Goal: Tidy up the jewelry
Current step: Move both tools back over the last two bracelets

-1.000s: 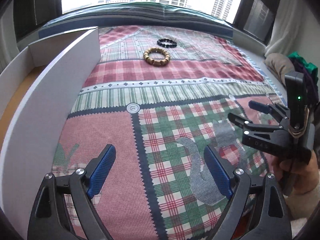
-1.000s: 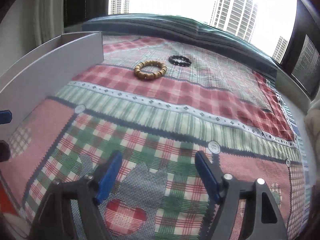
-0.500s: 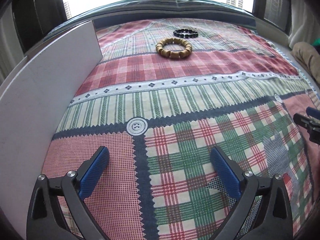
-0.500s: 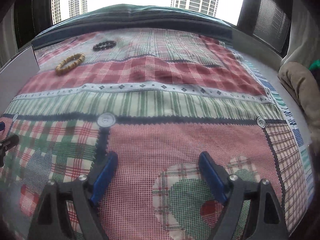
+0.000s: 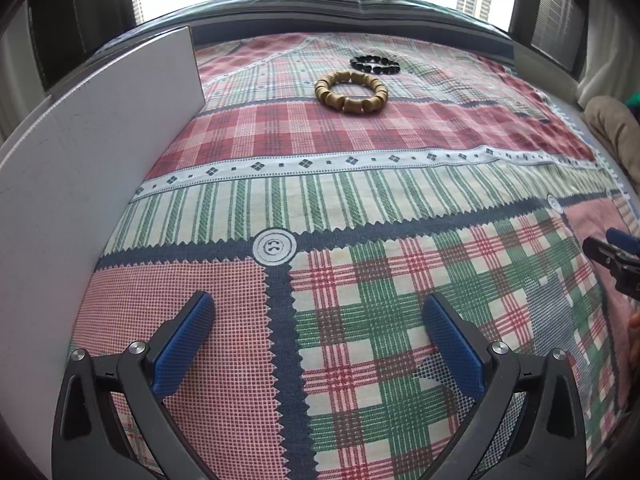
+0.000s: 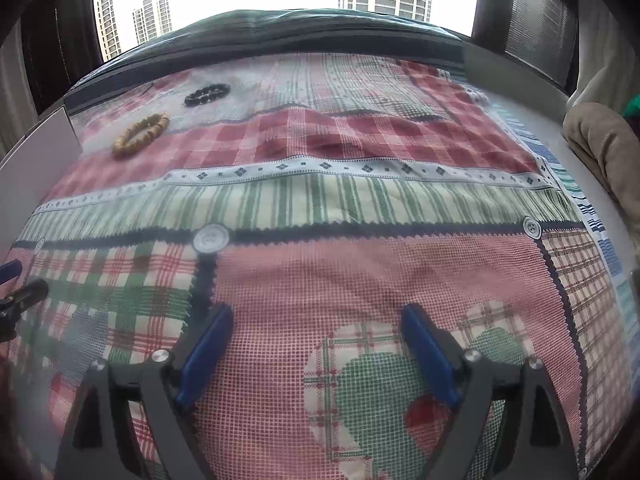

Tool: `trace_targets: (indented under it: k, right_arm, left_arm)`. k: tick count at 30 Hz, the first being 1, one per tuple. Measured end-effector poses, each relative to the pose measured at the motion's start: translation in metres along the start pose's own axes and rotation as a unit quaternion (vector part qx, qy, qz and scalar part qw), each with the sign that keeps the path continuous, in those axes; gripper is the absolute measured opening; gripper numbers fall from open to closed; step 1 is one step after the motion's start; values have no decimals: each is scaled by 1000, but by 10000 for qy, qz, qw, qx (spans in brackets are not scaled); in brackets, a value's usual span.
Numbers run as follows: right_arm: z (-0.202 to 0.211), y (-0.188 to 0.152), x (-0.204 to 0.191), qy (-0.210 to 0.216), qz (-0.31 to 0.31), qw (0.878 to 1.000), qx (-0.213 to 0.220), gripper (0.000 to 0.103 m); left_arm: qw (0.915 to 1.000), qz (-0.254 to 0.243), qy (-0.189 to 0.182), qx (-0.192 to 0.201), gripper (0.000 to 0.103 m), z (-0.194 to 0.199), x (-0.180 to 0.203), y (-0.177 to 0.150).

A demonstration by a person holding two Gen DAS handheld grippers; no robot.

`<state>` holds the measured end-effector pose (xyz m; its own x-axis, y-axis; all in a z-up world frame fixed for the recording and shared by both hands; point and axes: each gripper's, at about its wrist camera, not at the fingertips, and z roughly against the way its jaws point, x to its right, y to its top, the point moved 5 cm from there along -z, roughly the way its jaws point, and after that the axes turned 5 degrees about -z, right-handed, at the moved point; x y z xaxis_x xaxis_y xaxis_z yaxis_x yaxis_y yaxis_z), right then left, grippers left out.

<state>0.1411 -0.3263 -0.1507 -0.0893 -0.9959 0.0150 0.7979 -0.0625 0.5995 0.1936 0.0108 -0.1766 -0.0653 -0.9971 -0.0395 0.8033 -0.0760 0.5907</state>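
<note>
Risk: wood bracelet (image 5: 351, 91) touching black one (image 5: 375, 65) (double snag); left gripper (image 5: 318, 334) and right gripper (image 6: 316, 346) agape, empty.

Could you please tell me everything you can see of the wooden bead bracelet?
The wooden bead bracelet is a closed ring of chunky tan-brown beads, wood by the look of it. It lies flat on the patchwork plaid cloth, at its far end. It sits just in front of a black bead bracelet. No gripper touches it.
</note>
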Motion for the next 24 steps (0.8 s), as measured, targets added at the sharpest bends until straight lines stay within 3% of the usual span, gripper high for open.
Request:
trace_targets:
  k: [24]
  right_arm:
    - [0,0,-2,26,-3,10000,-17,90]
  left_arm:
    - [10000,2,-4,-13,103,0,0,-1]
